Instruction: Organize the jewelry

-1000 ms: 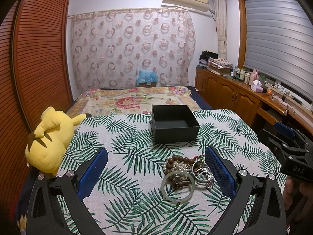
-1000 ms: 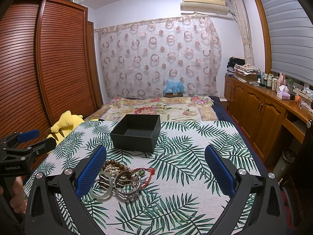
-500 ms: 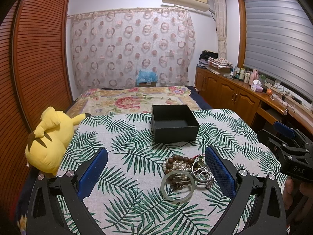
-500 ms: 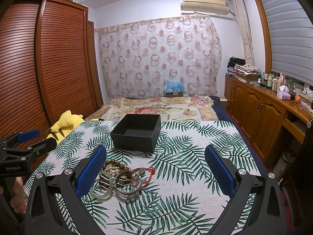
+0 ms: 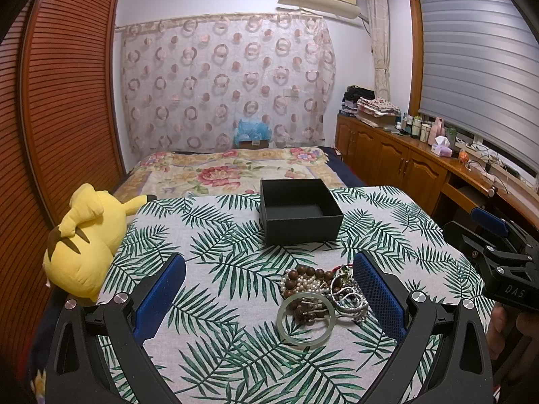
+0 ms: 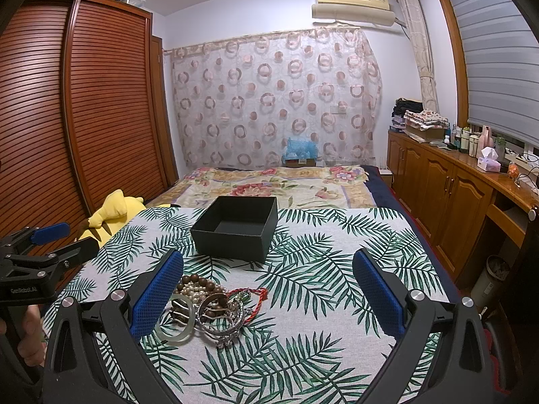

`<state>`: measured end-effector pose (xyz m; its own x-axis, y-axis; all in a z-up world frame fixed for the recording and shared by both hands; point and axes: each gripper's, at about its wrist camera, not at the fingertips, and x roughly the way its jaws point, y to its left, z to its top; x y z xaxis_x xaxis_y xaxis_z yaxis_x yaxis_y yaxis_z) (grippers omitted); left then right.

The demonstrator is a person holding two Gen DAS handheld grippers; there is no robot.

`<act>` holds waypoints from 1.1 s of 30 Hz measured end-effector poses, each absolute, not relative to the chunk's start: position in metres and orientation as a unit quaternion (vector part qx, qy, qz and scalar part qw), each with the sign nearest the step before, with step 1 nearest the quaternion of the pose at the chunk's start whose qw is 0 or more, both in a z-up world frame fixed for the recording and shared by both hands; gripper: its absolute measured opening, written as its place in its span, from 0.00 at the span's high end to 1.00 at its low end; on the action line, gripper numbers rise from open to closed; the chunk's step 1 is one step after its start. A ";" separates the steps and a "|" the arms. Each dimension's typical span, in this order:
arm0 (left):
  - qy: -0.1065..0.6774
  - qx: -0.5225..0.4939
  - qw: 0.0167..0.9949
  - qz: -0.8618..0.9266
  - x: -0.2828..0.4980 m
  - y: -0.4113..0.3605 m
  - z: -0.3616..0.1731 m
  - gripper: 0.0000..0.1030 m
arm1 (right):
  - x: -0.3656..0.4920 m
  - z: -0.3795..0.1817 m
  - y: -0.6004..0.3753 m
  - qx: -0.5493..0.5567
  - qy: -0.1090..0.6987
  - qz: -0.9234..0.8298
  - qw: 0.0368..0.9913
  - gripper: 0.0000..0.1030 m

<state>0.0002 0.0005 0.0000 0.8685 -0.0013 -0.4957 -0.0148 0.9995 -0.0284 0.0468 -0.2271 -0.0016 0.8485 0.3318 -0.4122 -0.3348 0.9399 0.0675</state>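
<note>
- The left gripper point(image 5: 269, 298) is held wide open, and nothing is held in it.
- The right gripper point(image 6: 267, 298) is held wide open too, and nothing is held in it.
- A pile of jewelry point(image 5: 320, 294) is seen on the leaf-print cloth point(image 5: 219, 262) that covers the counter.
- In the left wrist view, the pile is seen just beside the right blue pad of the left gripper.
- In the right wrist view, the pile point(image 6: 209, 306) is seen just beside the left blue pad of the right gripper.
- A pale green bangle point(image 5: 306, 320) is laid at the near side of the pile.
- Brown wooden beads point(image 5: 305, 273) and white pearls point(image 5: 311, 284) are piled at the far side.
- Silver bracelets point(image 5: 347, 299) are seen on the right of the pile, and a red cord point(image 6: 256, 298) is seen with them.
- An open black box point(image 5: 298, 210) is set farther away than the pile, apart from it.
- A yellow plush toy point(image 5: 84, 239) is seen at the left edge of the counter.
- A bed with a flower blanket point(image 5: 235, 171) is seen behind the counter.
</note>
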 end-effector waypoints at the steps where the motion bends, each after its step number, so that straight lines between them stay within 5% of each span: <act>1: 0.257 -0.015 0.966 0.004 0.000 0.000 0.000 0.06 | 0.047 -0.002 -0.227 -0.004 0.214 0.174 0.961 0.02; 27: 0.314 -0.009 0.949 -0.016 0.016 0.011 -0.044 0.06 | 0.056 -0.034 -0.219 -0.031 0.262 0.228 0.937 0.02; 33: 0.332 -0.004 0.943 -0.027 0.021 0.009 -0.056 0.06 | 0.064 -0.054 -0.204 -0.049 0.301 0.269 0.914 0.16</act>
<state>0.0211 0.0094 -0.0565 0.7782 -0.0538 -0.6257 0.0478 0.9985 -0.0263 0.0643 -0.2041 -0.0537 0.6742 0.4628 -0.5756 -0.5212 0.8503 0.0732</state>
